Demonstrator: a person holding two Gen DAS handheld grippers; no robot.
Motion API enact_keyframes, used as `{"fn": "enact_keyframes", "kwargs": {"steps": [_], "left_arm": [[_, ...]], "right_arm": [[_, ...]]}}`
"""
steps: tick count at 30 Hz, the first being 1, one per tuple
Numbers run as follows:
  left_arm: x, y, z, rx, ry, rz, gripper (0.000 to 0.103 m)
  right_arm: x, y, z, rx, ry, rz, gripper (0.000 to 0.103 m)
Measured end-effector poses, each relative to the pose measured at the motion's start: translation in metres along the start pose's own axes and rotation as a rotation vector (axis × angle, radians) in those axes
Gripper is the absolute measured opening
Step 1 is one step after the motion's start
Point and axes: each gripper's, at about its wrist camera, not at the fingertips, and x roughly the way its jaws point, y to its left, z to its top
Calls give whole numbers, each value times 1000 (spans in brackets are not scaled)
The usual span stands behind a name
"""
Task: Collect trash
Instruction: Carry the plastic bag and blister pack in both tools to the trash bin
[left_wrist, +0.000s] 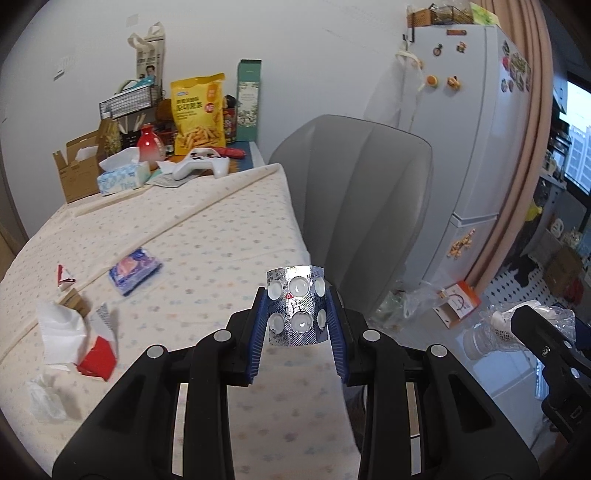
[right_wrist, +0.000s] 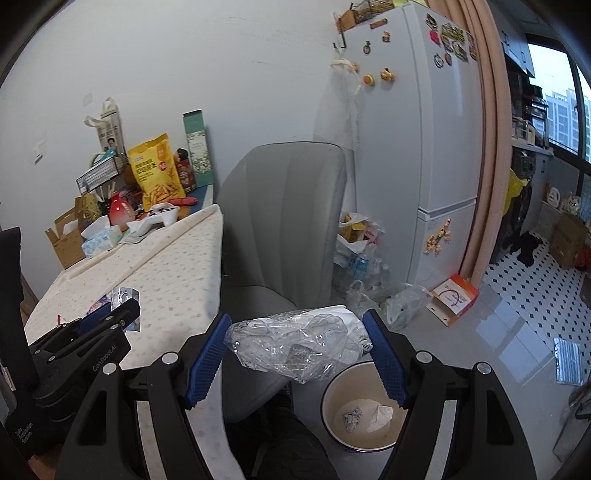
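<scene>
My left gripper (left_wrist: 297, 317) is shut on a silver pill blister pack (left_wrist: 296, 306), held upright above the table's right edge; it also shows in the right wrist view (right_wrist: 123, 295). My right gripper (right_wrist: 297, 350) is shut on a crushed clear plastic bottle (right_wrist: 295, 343), held above a round cream bin (right_wrist: 332, 391) on the floor. The bin holds two crumpled scraps (right_wrist: 365, 417). On the table lie crumpled white tissue (left_wrist: 61, 332), red and white wrappers (left_wrist: 98, 360), a blue snack wrapper (left_wrist: 135, 271) and a clear wrapper (left_wrist: 44, 402).
A grey chair (left_wrist: 362, 206) stands by the clothed table (left_wrist: 221, 221). At the table's back are a tissue box (left_wrist: 122, 175), a game controller (left_wrist: 201, 164), a yellow snack bag (left_wrist: 199, 114) and boxes. A white fridge (right_wrist: 417, 147), bags and an orange box (right_wrist: 452, 299) stand beyond.
</scene>
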Motion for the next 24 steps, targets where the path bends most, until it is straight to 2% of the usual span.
{"fn": "enact_keyframes", "kwargs": {"steps": [12, 24], "left_arm": [[36, -63, -7, 88, 64, -40, 31], [102, -121, -20, 171, 177, -92, 31]], "right_arm": [[34, -58, -12, 81, 62, -48, 72], [86, -112, -25, 148, 154, -120, 72]]}}
